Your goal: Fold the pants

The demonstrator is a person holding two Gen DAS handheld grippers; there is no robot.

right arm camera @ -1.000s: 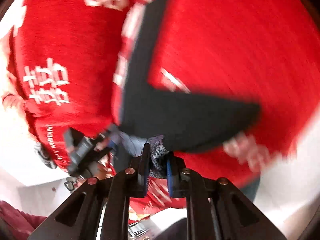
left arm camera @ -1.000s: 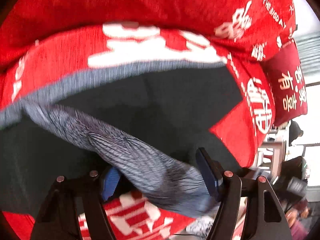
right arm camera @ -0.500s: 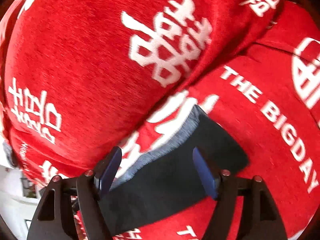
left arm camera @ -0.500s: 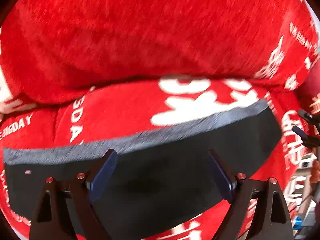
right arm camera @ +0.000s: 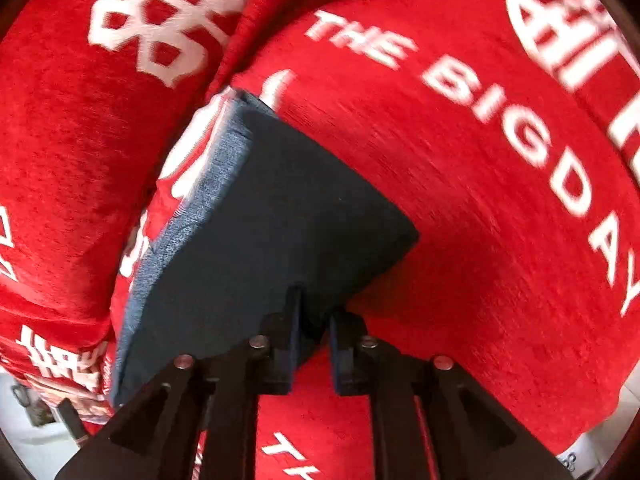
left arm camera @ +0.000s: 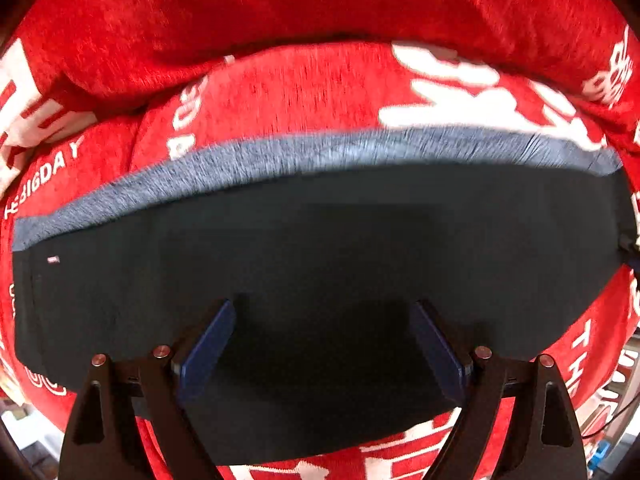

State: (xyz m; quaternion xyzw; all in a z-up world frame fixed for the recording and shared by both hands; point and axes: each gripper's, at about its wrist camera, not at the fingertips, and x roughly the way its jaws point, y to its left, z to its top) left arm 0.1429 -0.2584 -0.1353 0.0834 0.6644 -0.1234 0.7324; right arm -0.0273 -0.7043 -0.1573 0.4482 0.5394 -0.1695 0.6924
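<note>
Red plush fabric printed with white characters and the words "THE BIGDAY" fills both of our views; it covers a cushioned seat and, behind it, a rounded back cushion in the same cloth.

Nearest to us in the left wrist view, our left gripper points down over the dark navy folded pants. Its blue-padded fingers stand wide apart, one on each side of a stretch of the dark cloth, and we see no fabric pinched between them. Whether their tips touch the cloth we cannot tell. Beyond the fingers the pants lie flat across the seat as one broad dark band, with a lighter grey-blue heathered strip running along the far edge. A tiny pale label sits near the band's left end. Past the strip comes the white lettering of the seat cover, then the crease where seat meets back cushion.

In the right wrist view, our right gripper has just been closing, and its jaws now stand narrow, with the near edge of the pants between them. The cloth puckers into a small ridge at the left pad. From there the dark panel reaches away up and left, its grey-blue edge on the left side and a corner pointing right onto bare red cover.

At the bottom left, off the seat, a pale floor shows.
</note>
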